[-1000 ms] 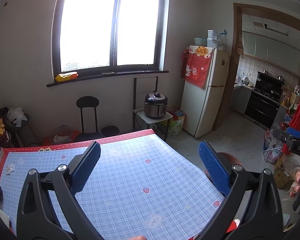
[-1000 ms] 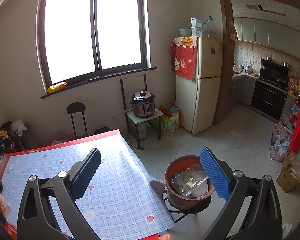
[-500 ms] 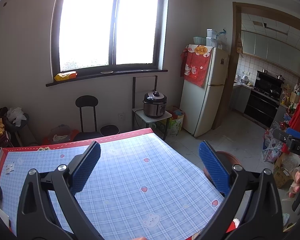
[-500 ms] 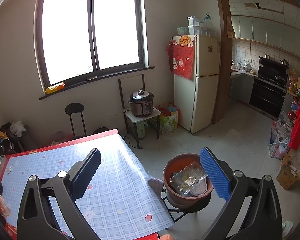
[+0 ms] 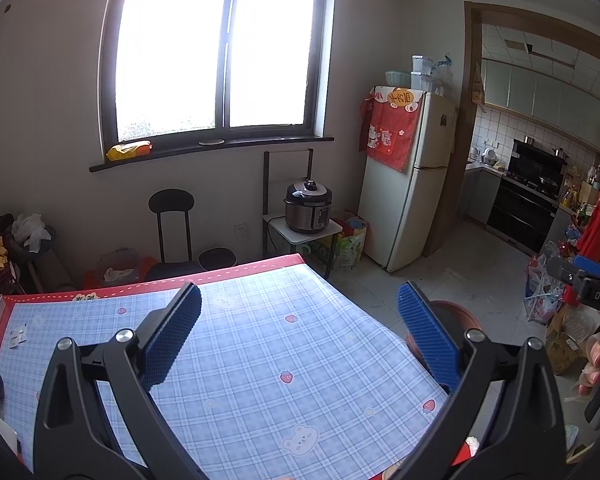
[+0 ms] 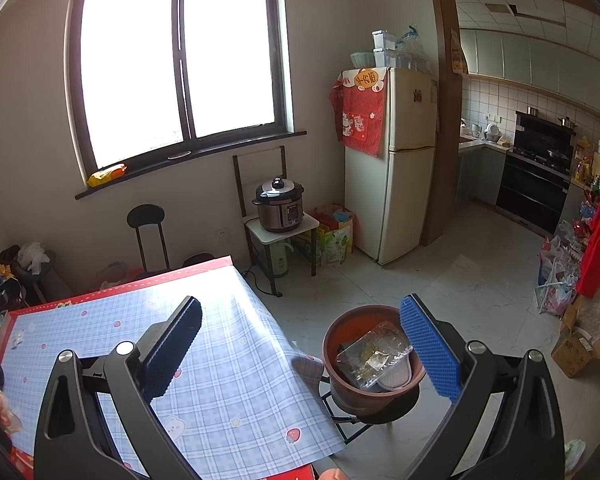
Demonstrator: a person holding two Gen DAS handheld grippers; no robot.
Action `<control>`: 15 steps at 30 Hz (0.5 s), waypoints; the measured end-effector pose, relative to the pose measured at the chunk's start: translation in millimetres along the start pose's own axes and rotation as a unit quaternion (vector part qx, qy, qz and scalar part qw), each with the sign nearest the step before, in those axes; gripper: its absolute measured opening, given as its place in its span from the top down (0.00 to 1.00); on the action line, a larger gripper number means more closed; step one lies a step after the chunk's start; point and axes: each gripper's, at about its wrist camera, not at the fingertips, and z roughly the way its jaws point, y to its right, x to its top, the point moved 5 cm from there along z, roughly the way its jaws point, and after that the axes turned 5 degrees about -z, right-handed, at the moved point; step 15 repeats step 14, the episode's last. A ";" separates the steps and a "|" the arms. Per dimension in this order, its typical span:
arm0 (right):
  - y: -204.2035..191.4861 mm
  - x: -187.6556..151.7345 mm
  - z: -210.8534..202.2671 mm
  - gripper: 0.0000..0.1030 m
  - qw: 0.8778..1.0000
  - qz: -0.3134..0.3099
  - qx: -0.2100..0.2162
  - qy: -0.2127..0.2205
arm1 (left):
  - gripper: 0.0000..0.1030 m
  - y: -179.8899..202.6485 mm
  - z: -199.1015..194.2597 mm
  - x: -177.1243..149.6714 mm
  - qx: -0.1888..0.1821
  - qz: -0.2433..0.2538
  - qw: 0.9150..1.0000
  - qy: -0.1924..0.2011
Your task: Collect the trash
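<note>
A brown round bin [image 6: 352, 396] stands on a black stool beside the table's right edge; it holds a clear plastic wrapper [image 6: 374, 354] and a white cup. In the left wrist view only the bin's rim [image 5: 456, 314] shows behind the right finger. My left gripper [image 5: 300, 336] is open and empty above the blue plaid tablecloth [image 5: 260, 352]. My right gripper [image 6: 300, 344] is open and empty, held above the table's right edge [image 6: 268, 312] and the bin. The right gripper also shows at the far right of the left wrist view [image 5: 592, 292].
Small white scraps [image 5: 18, 336] lie on the cloth at far left. Beyond the table stand a black chair [image 5: 172, 232], a pressure cooker [image 5: 308, 208] on a small stand, and a fridge [image 5: 408, 184]. Bags and boxes [image 6: 572, 320] line the right floor.
Both grippers have risen and drawn back slightly; the table and bin sit a little lower in view. Both stay open and empty.
</note>
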 end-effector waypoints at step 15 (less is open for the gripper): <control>1.7 -2.4 3.5 0.05 1.000 0.001 -0.001 -0.004 | 0.06 1.6 3.4 -0.7 0.001 -0.003 1.000 -0.007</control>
